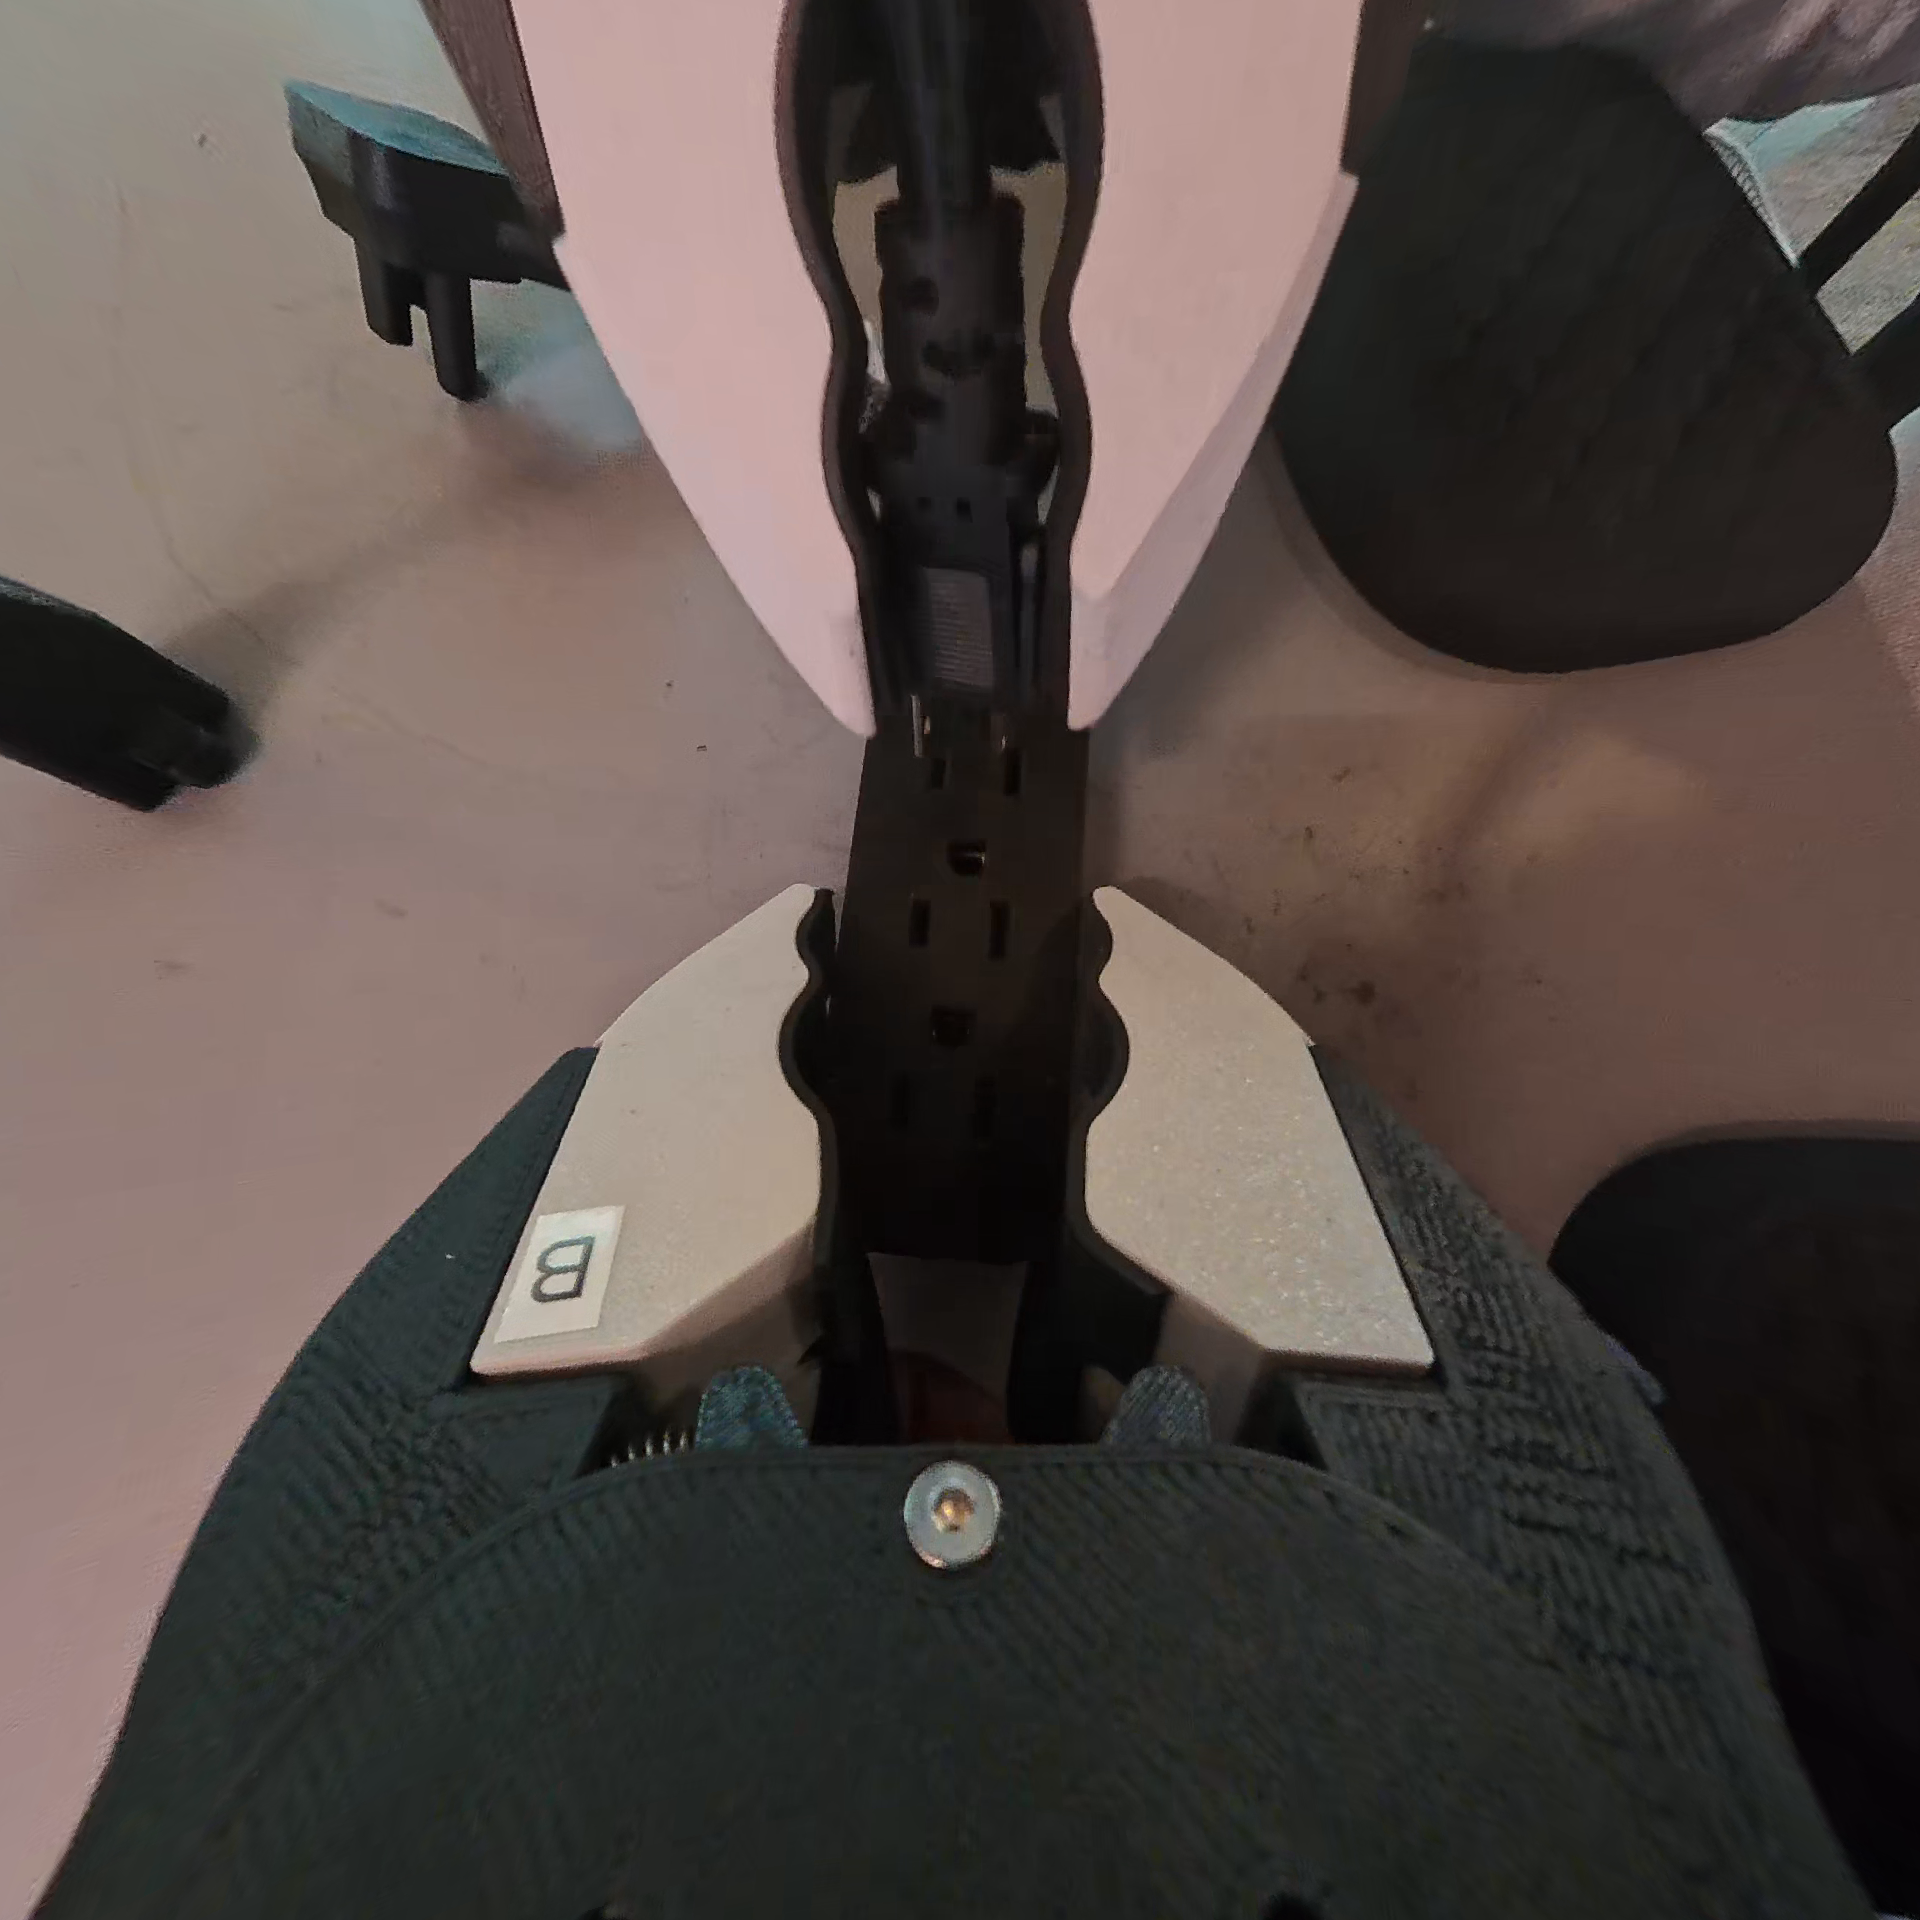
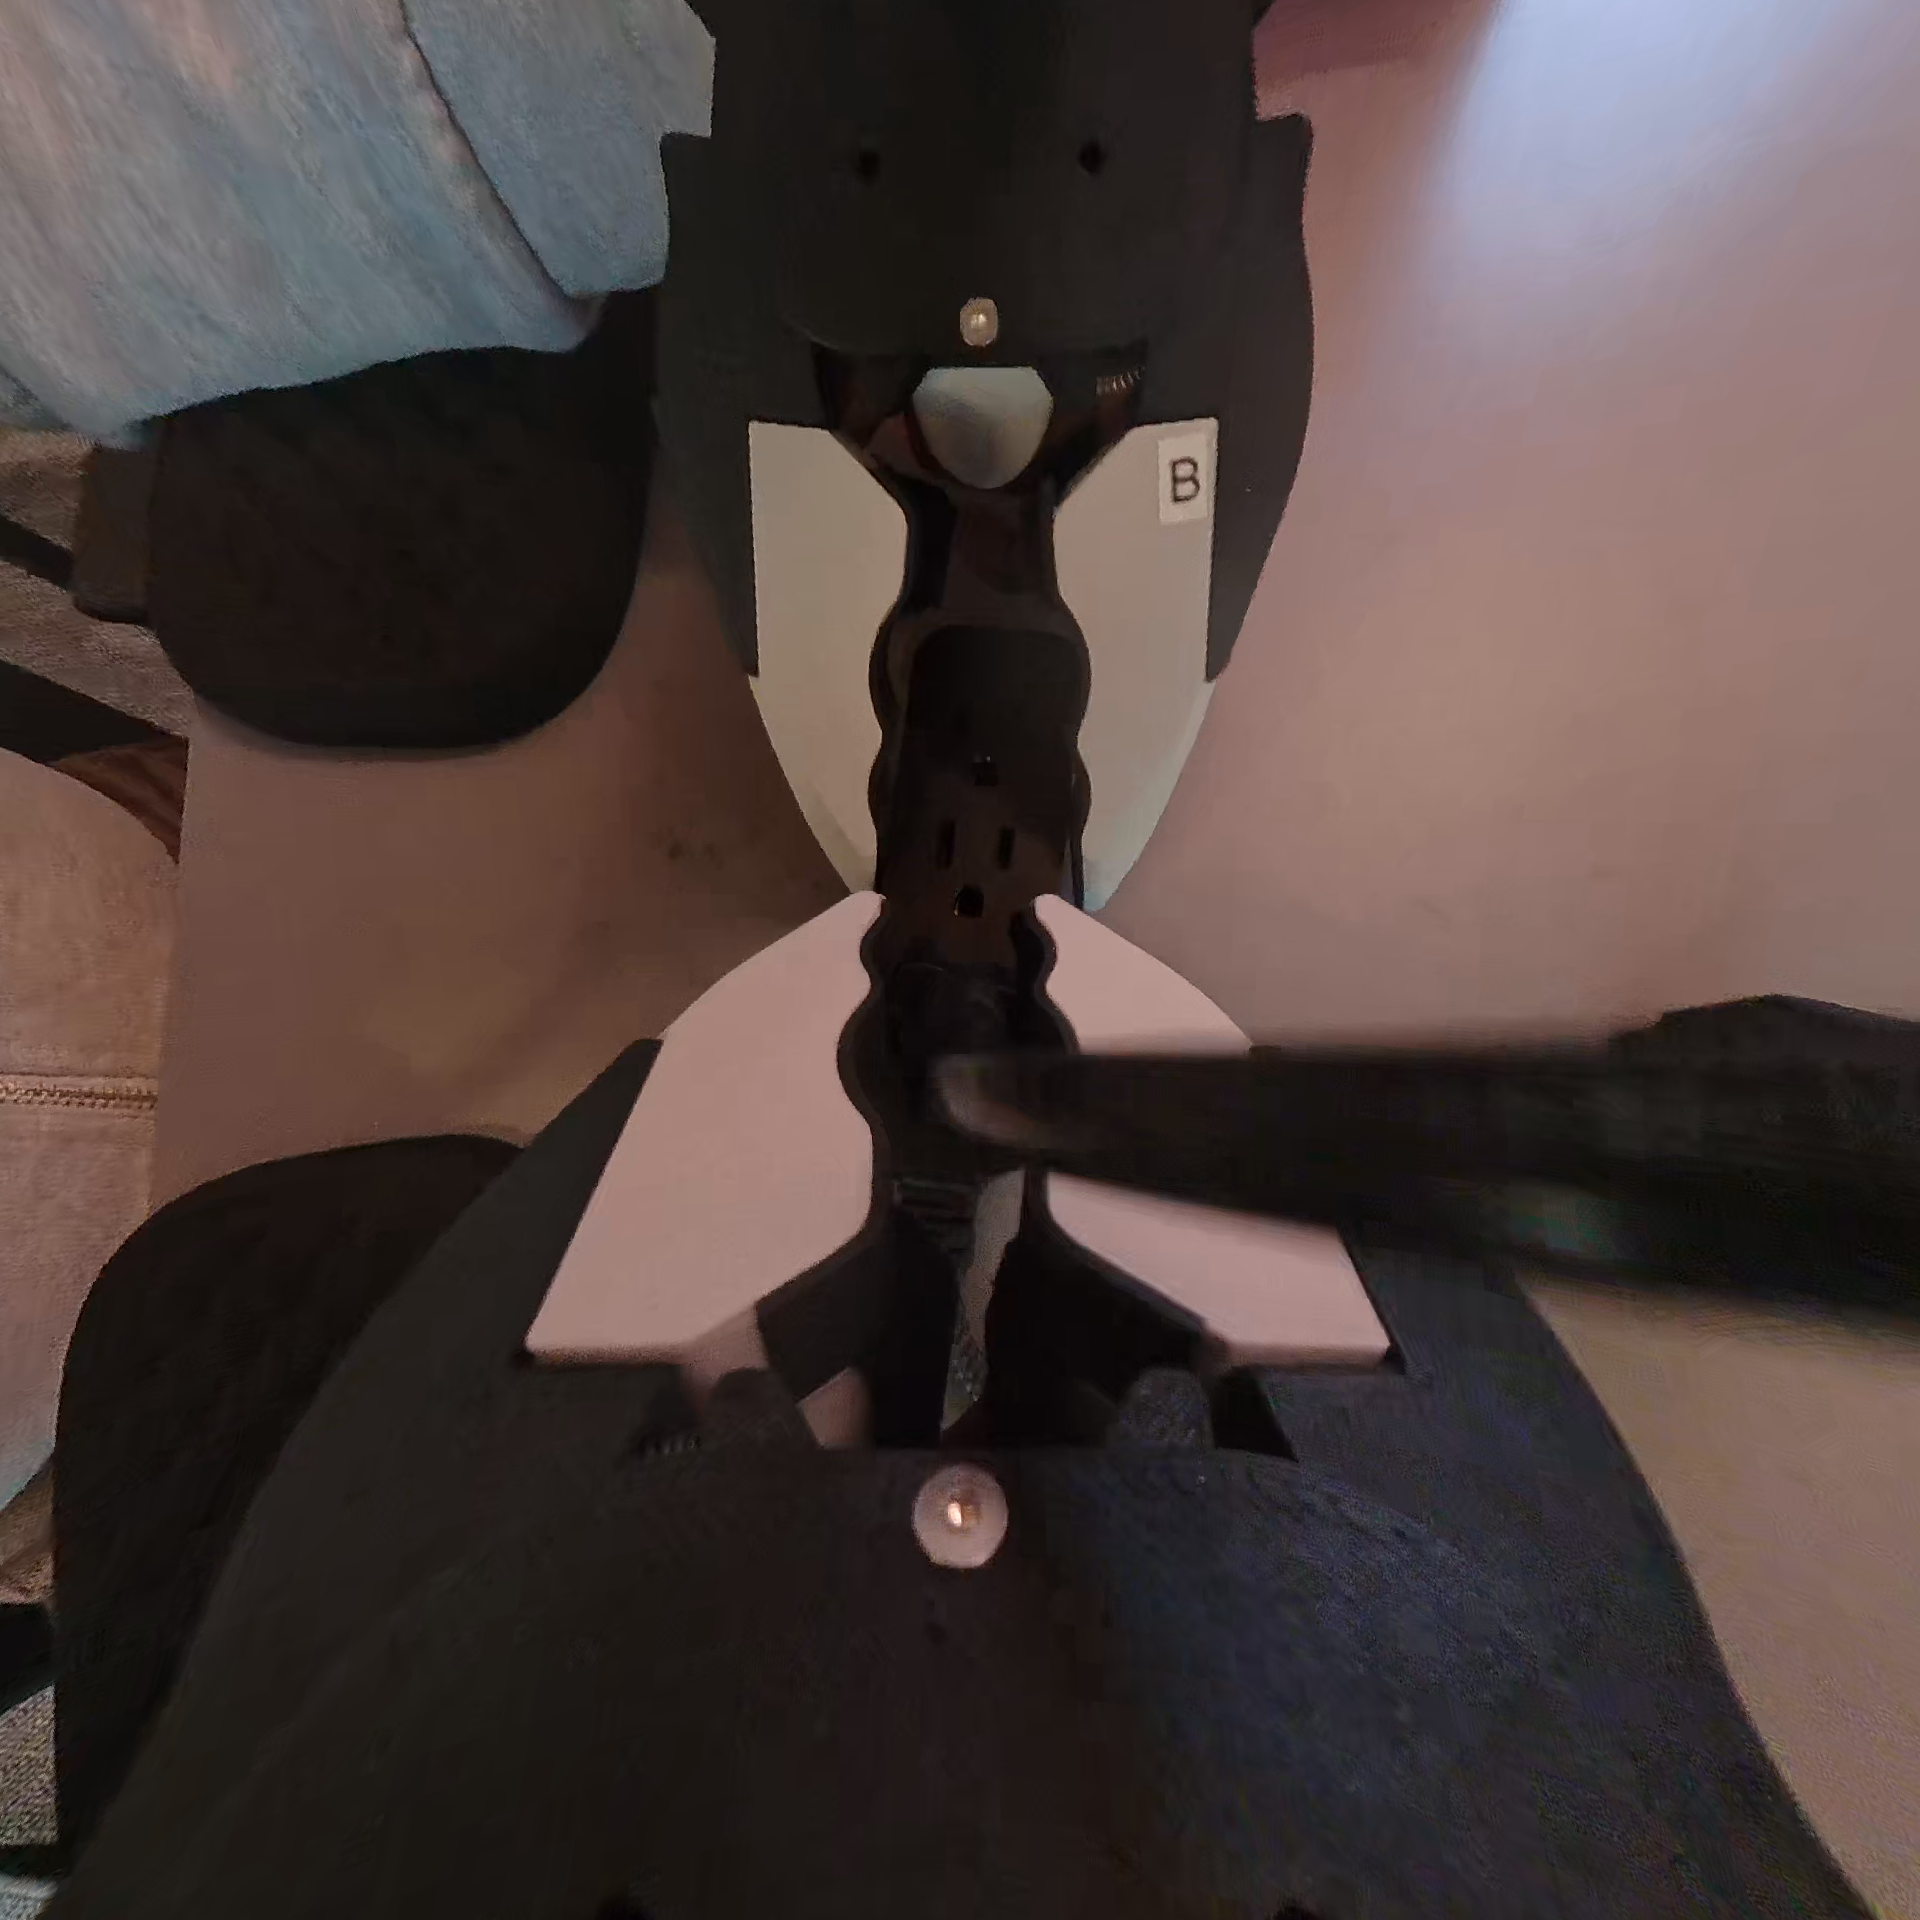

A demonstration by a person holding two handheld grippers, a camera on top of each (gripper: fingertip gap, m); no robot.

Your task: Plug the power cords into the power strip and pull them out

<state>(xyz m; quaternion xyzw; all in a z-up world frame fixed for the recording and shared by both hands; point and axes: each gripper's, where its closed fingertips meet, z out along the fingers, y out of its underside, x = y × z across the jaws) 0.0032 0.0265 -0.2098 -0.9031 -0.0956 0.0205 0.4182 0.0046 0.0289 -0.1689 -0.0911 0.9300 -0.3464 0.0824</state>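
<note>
My left gripper (image 1: 961,904) is shut on the sides of a black power strip (image 1: 961,1039), which runs forward between its white fingers. My right gripper (image 1: 966,722) comes in from the far side, shut on a black plug (image 1: 961,623). The plug's metal prongs (image 1: 920,727) sit at the strip's far outlet; I cannot tell how deep they are. In the right wrist view my right gripper (image 2: 961,904) is closed around the plug (image 2: 956,1029). Beyond it the strip (image 2: 977,790) shows open outlets, held between the left gripper's white fingers (image 2: 810,623).
A loose black plug (image 1: 395,208) lies prongs-down on the pale tabletop (image 1: 416,935) at far left, and another black plug end (image 1: 94,707) at the left edge. A blurred black cord (image 2: 1455,1122) crosses from the right. Dark rounded pads (image 1: 1558,416) flank the grippers. A light blue sleeve (image 2: 260,208) is upper left. The grippers' ends are close to 4 cm from one another.
</note>
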